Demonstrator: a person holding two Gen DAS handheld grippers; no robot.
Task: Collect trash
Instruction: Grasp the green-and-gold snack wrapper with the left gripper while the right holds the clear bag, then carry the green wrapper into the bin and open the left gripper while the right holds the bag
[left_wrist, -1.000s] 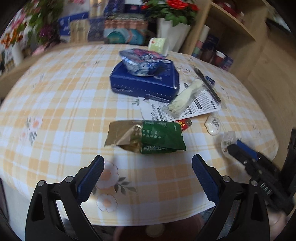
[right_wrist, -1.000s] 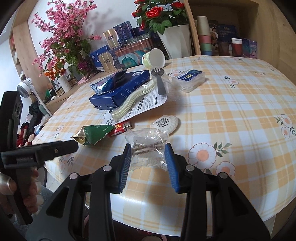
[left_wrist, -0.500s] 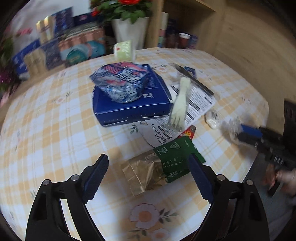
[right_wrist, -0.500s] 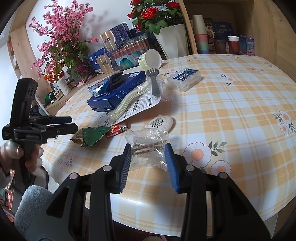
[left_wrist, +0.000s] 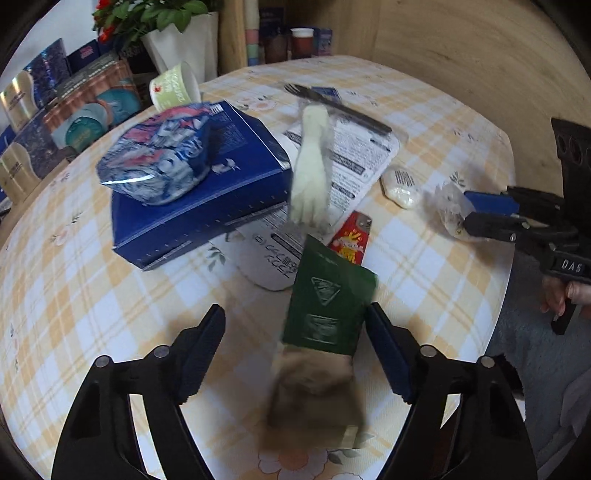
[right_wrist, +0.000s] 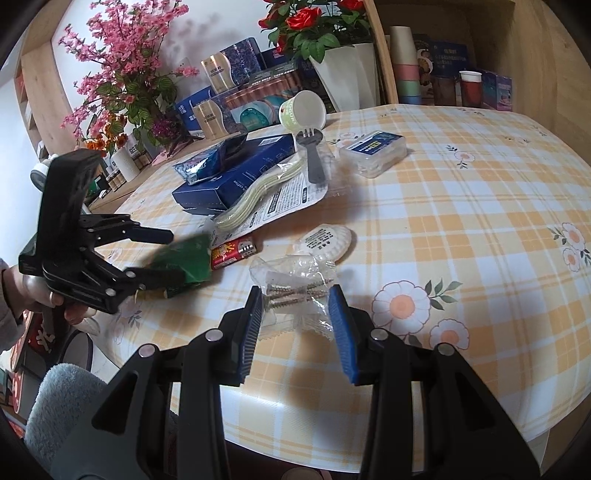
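A green and gold snack packet (left_wrist: 327, 314) lies near the table's front edge, between the fingers of my left gripper (left_wrist: 295, 314). The jaws are closing; the left pad still stands clear of the packet. From the right wrist view the same left gripper (right_wrist: 175, 256) straddles the green packet (right_wrist: 194, 266). My right gripper (right_wrist: 295, 295) sits shut on a clear bag of screws (right_wrist: 295, 280), which partly rests on the cloth. That bag (left_wrist: 448, 206) shows at the right gripper's tips (left_wrist: 469, 212) in the left wrist view.
Behind the packet lie a red wrapper (left_wrist: 351, 240), a white printed sheet (left_wrist: 354, 158), a pale wrapped fork (left_wrist: 310, 166), a white sachet (left_wrist: 400, 184), and a blue box (left_wrist: 207, 199) bearing a crumpled foil bag (left_wrist: 159, 158). A tipped cup (right_wrist: 303, 110), clear case (right_wrist: 373, 153) and flower vases stand behind.
My left gripper rolled and moved in over the green packet, which now lies lengthwise between its narrowing jaws. The right gripper and its bag have not moved.
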